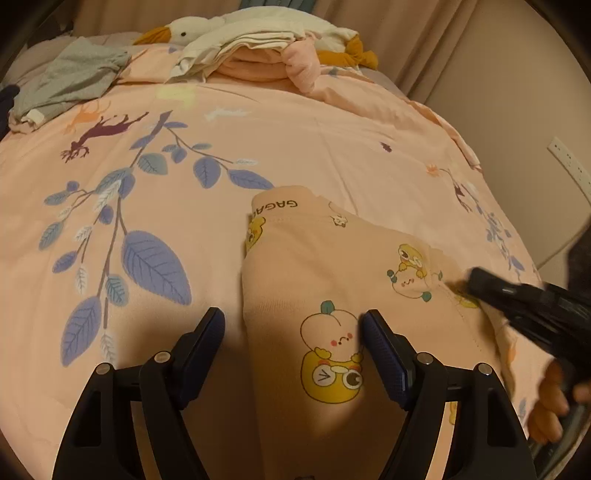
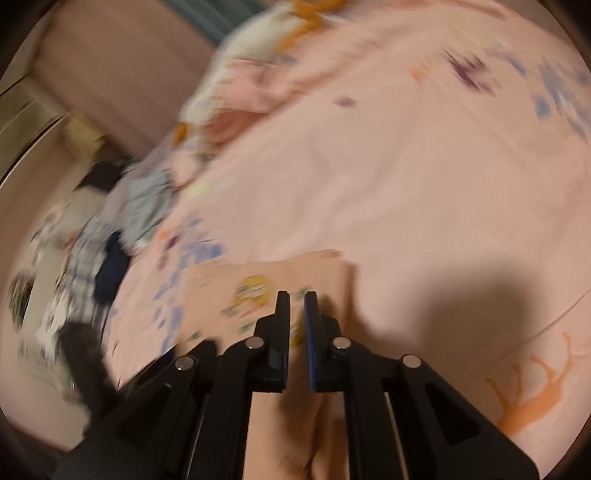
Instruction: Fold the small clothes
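A small pink garment [image 1: 332, 266] with yellow cartoon prints and a lettered waistband lies flat on the pink leaf-print duvet [image 1: 295, 140]. My left gripper [image 1: 293, 326] hovers just above its near left part, open wide, with the garment's left edge between the blue pads and no grip on it. My right gripper [image 1: 476, 284] comes in from the right at the garment's right edge. In the blurred right wrist view the right gripper [image 2: 296, 301] has its jaws nearly together, with cloth of the garment [image 2: 229, 280] pinched in the narrow gap.
A plush goose [image 1: 184, 31] and a pile of folded clothes [image 1: 251, 51] lie at the far end of the bed. A grey garment [image 1: 70, 81] sits at the far left. A person's hand [image 1: 550, 402] holds the right gripper. A power strip [image 1: 569, 162] hangs on the right wall.
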The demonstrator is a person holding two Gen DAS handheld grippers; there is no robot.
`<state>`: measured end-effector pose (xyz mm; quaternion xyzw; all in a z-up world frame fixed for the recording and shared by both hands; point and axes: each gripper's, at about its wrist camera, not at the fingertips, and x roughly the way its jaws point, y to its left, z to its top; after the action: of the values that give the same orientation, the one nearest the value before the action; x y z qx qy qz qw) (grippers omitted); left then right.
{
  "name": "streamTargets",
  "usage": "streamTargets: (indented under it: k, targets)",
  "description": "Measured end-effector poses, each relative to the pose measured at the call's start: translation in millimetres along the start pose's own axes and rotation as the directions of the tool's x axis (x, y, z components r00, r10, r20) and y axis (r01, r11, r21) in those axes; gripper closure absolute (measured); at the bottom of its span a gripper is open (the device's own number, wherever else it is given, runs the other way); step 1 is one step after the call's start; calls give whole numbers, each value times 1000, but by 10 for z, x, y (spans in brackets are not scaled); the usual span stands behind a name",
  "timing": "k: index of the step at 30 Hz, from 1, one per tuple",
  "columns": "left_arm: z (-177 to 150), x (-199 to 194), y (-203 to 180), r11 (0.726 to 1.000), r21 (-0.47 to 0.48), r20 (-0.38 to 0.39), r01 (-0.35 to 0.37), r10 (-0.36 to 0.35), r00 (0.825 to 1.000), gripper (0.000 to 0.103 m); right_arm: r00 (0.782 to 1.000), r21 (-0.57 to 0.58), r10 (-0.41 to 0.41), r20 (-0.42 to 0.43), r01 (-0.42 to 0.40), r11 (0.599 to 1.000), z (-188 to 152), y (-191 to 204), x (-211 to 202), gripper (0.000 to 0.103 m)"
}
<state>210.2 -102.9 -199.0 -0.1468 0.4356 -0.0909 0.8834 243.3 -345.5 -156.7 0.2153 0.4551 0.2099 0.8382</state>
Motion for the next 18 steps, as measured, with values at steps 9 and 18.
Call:
streamTargets:
  k: [9, 18]
  targets:
    - [-119, -217, 55, 995, 63, -28, -82, 83, 996, 26, 989, -204, -51, -142, 21, 979, -442, 145, -9, 103]
    - [-377, -503, 42, 978, 110, 10, -175, 175, 985, 26, 985, -23, 172, -4, -172, 985, -495, -188, -543, 92]
